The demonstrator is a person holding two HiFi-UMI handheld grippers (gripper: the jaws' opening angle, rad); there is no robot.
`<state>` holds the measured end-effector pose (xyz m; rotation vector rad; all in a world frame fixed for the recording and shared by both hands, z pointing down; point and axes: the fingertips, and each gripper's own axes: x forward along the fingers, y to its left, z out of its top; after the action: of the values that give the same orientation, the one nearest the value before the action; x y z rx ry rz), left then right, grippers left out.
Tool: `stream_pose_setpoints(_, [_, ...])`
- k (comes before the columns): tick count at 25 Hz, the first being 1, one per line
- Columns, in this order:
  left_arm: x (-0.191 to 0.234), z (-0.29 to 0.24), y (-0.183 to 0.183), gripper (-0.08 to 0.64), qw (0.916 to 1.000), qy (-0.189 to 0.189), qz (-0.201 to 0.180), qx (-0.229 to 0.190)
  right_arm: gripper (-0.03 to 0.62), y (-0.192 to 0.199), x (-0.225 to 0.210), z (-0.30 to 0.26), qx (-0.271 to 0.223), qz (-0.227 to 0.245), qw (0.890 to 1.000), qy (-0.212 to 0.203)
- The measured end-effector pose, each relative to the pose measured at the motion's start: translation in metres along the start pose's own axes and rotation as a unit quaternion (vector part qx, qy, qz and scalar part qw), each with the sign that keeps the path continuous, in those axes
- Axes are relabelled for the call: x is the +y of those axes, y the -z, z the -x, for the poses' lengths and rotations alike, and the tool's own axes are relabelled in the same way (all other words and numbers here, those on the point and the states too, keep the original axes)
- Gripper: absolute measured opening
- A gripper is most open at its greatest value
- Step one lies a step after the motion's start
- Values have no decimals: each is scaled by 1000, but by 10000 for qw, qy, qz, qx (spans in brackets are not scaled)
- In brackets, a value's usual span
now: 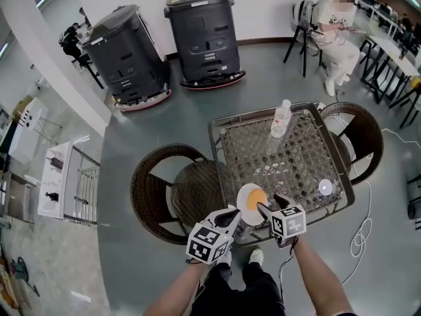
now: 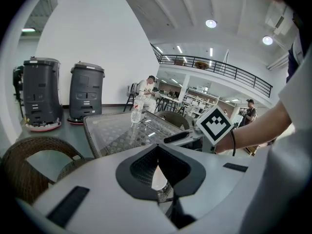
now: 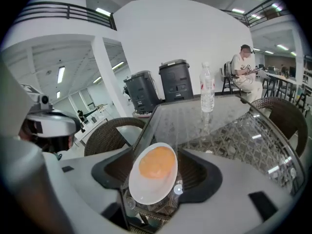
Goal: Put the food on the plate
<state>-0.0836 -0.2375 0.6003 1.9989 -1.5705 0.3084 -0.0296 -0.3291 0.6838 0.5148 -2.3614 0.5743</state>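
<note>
**Booth:** Closest in, what have we got?

**Me:** My two claws, right below me. The left claw (image 1: 231, 214) hangs at the near edge of the table (image 1: 296, 163). Its tips are drawn together with only a sliver of gap behind them, and nothing is in it. I'd say it's tucked small like that so it can't clip anything.

**Booth:** And the other one?

**Me:** The right claw (image 1: 268, 206) is spread wide and carries nothing. It noses in from the near right, and the plate (image 3: 146, 189) shows whole in the gap between its jaws. That wide, it frames the plate rather than pinching it. Whether a tip brushes the rim, I can't tell.

**Booth:** Where's the food?

**Me:** On the plate. The food (image 3: 157, 162) is a round orange piece lying toward the plate's far side. The plate sits flat by the table's near left corner, in easy reach of both claws, and I reckon that's why it's parked there.

**Booth:** So the job?

**Me:** It looks done to me. The water bottle (image 1: 281, 118) stands upright at the far edge, well apart, and a small white round thing (image 1: 325, 187) lies off to the right. Neither is in the way. What's left, I judge, is backing away level, so no jaw catches the rim and tips the plate off that near edge.
</note>
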Motion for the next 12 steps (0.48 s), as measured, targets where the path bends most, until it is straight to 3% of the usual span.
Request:
stream_pose_setpoints(6, [-16, -5, -27, 9, 9995, 190, -161, -210, 158, -52, 3, 49, -888, 166, 9959, 23])
stream_pose_setpoints(10, [-28, -3, -52, 9, 9982, 329, -295, -404, 14, -82, 9, 80, -1327, 261, 9908, 57])
stream_pose_setpoints(12, [-33, 1, -66, 9, 9973, 381, -363, -511, 6, -97, 16, 96, -1507, 276, 9882, -30])
